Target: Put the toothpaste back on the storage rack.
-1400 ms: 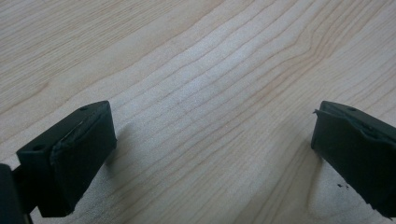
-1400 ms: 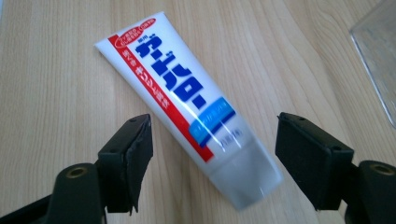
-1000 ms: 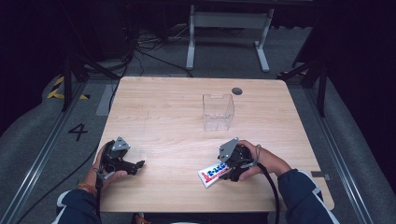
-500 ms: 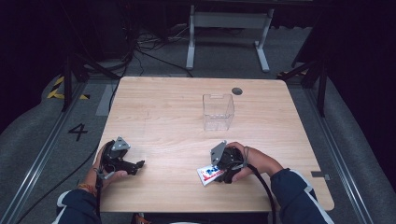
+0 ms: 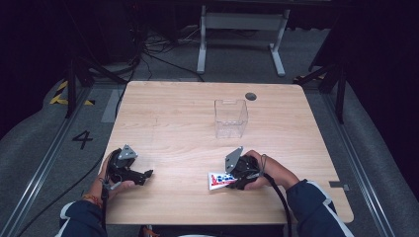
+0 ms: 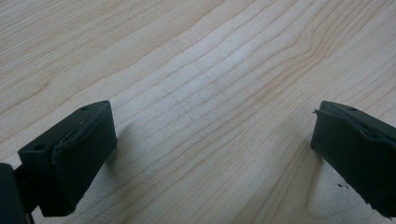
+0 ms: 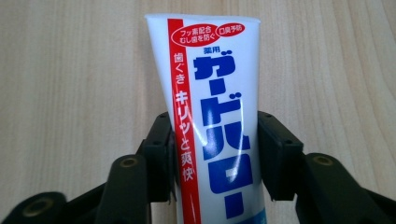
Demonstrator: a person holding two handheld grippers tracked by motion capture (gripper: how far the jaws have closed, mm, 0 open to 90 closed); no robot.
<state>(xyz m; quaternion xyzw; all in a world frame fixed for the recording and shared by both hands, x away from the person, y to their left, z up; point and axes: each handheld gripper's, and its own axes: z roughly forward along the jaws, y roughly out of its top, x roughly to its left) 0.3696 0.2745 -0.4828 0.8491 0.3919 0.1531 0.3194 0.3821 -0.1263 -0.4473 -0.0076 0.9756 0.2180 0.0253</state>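
At the near left of the pale wooden tabletop [image 5: 178,123], the left gripper [image 5: 141,175] rests low on the wood, released, with bare grain between its wide-apart black jaws in the left gripper view. Well to its right, the right gripper [image 5: 228,178] has just been closing and now clasps the white plastic toothpaste tube with a red stripe and blue lettering [image 7: 215,121], both pads pressing the tube's sides while its flat crimped end points away along the jaws. Beyond the right gripper, farther up the tabletop and well apart from it, stands a clear, open-topped plastic box [image 5: 230,118] with nothing visible inside.
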